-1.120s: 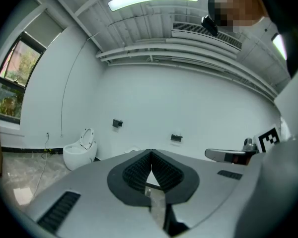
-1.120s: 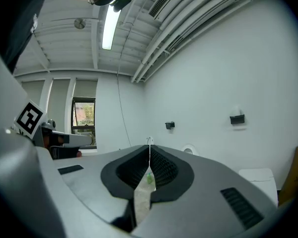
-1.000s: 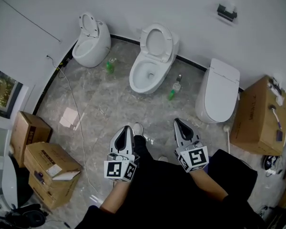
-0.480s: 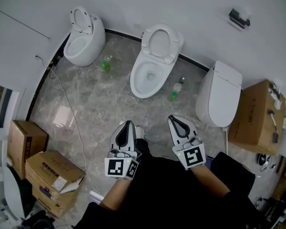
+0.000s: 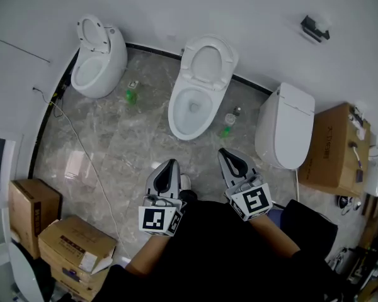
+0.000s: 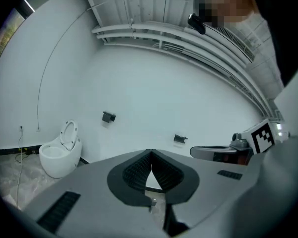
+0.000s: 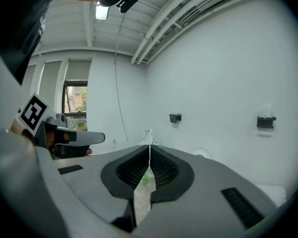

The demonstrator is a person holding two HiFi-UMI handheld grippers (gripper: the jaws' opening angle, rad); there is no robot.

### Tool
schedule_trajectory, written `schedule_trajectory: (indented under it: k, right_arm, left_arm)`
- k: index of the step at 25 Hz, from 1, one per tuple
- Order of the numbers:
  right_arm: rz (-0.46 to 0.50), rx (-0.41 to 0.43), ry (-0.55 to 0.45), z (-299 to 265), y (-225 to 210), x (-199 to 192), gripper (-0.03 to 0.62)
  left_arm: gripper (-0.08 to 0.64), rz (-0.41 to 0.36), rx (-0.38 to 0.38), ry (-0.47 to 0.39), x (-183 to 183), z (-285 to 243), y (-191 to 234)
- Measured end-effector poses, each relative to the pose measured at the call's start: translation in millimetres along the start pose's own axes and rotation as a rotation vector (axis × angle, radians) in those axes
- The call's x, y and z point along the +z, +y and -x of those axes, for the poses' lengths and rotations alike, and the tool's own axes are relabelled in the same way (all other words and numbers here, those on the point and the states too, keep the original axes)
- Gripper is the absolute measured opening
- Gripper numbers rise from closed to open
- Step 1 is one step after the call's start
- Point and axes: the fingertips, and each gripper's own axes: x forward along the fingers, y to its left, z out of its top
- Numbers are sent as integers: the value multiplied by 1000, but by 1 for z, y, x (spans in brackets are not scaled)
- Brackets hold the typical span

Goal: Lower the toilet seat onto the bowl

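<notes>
Three toilets stood in a row along the far edge of the floor [image 5: 132, 143], backed against the white wall [image 5: 252, 11]. The middle toilet [image 5: 198, 93] had its seat [image 5: 208, 60] tipped up and leaning back toward the wall, which left the bowl [image 5: 190, 111] open below it. That seat was the thing to bring down, or so I judged, since both grippers pointed at it. (The left toilet [image 5: 99, 58] in the far left corner also had its seat up, while the right toilet [image 5: 283, 126] was already shut.)

The left gripper [image 5: 170, 164] and the right gripper [image 5: 223, 153] were held side by side, close in front of the person and well short of the bowl, nothing touching. Each had its jaws pressed together with nothing between them. That probably suited the job, because a raised seat can be tipped forward with a closed tip and need not be pinched.

Two green bottles [image 5: 131, 95] stood on the floor, one on each side of the middle toilet, near its base and clear of the way in. A cardboard box [image 5: 331, 150] sat at the right edge of the floor, beyond the shut toilet. The lowering had not begun.
</notes>
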Motion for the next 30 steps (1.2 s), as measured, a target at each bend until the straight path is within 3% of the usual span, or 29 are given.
schedule_trajectory:
  k: [12, 24, 30]
  right_arm:
    - [-33, -57, 42, -77, -42, 8, 32]
    - [-120, -123, 55, -98, -104, 5, 32]
    - [-100, -135, -40, -104, -164, 13, 32]
  left_arm:
    - [12, 17, -69, 30, 11, -81, 49]
    - [12, -5, -47, 55, 23, -117, 68]
    - [12, -32, -25, 76, 15, -148, 55]
